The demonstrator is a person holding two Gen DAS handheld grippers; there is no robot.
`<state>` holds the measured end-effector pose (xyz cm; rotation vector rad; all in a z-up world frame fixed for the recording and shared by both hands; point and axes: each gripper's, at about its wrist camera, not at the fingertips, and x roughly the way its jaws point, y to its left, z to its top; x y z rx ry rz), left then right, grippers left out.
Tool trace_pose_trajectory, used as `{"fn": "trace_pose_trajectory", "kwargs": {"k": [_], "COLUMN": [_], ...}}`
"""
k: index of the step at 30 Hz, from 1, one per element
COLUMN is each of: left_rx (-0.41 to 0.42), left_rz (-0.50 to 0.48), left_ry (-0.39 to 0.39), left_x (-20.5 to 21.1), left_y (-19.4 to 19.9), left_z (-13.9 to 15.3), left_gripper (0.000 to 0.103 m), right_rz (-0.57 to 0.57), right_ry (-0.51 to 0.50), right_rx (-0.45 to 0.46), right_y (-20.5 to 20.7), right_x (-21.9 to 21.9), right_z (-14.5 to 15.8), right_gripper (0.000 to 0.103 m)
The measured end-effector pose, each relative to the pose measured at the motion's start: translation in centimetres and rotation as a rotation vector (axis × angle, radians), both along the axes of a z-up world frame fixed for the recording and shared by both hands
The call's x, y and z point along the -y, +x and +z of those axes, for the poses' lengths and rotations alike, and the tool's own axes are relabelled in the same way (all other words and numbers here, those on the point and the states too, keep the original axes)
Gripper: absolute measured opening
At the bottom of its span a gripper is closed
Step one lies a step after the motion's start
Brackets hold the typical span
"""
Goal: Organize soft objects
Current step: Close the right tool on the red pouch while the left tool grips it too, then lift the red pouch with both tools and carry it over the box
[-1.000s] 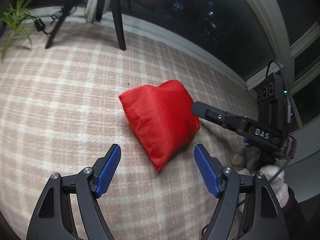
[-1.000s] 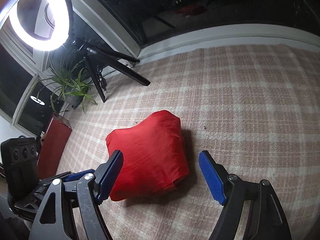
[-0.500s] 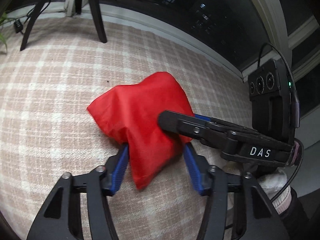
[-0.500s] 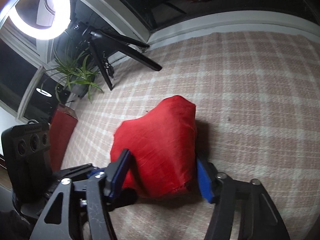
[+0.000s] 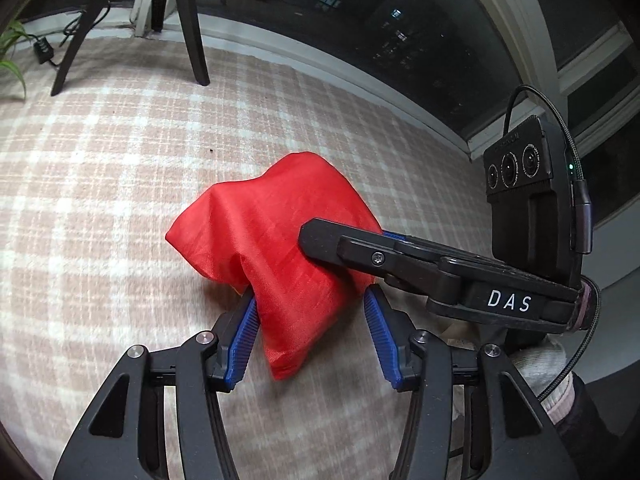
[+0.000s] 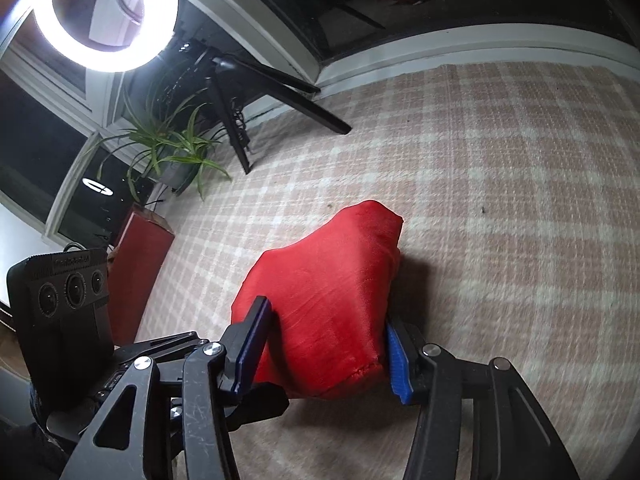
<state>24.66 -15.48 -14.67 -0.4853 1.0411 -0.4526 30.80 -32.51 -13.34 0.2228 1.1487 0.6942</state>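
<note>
A soft red fabric bag (image 5: 280, 248) lies on the beige plaid rug (image 5: 100, 184). My left gripper (image 5: 312, 336) is shut on its near corner, with the blue pads (image 5: 244, 340) pressing the cloth from both sides. My right gripper (image 6: 324, 344) is shut on the bag's other end (image 6: 332, 292). The right gripper's black finger (image 5: 360, 248) shows in the left wrist view, lying against the bag's right side. The left gripper's body (image 6: 68, 320) shows at the lower left of the right wrist view.
Black tripod legs (image 5: 192, 32) stand on the rug near the window wall. A ring light (image 6: 104, 12), a potted plant (image 6: 172, 148) and a red box (image 6: 136, 264) are at the rug's far left edge. Dark windows (image 5: 360, 20) line the room.
Both grippers moved in from open and apart and closed on the red bag, one at each end. The bag is bunched and pinched where it lay flat before.
</note>
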Motion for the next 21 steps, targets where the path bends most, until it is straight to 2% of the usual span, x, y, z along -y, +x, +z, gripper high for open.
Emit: {"fn": "trace_pose_trajectory", "kwargs": {"k": [5, 13, 21], "left_rx": [0.032, 0.124, 0.214], "left_rz": [-0.009, -0.008, 0.006], "left_ry": [0.047, 0.115, 0.15], "left_x": [0.1, -1.0, -3.1], "left_y": [-0.8, -5.5, -10.1], "left_z": [1.4, 5.4, 9.2], "left_gripper": [0.05, 0.05, 0.05], "right_rz": [0.006, 0.031, 0.049], "right_ry": [0.008, 0.048, 0.094], "right_rx": [0.022, 0.094, 0.162], "right_y": [-1.8, -5.6, -9.5], "right_x": [-0.4, -1.6, -3.7], "right_z": [1.1, 5.2, 9.3], "right_gripper": [0.048, 0.047, 0.047]}}
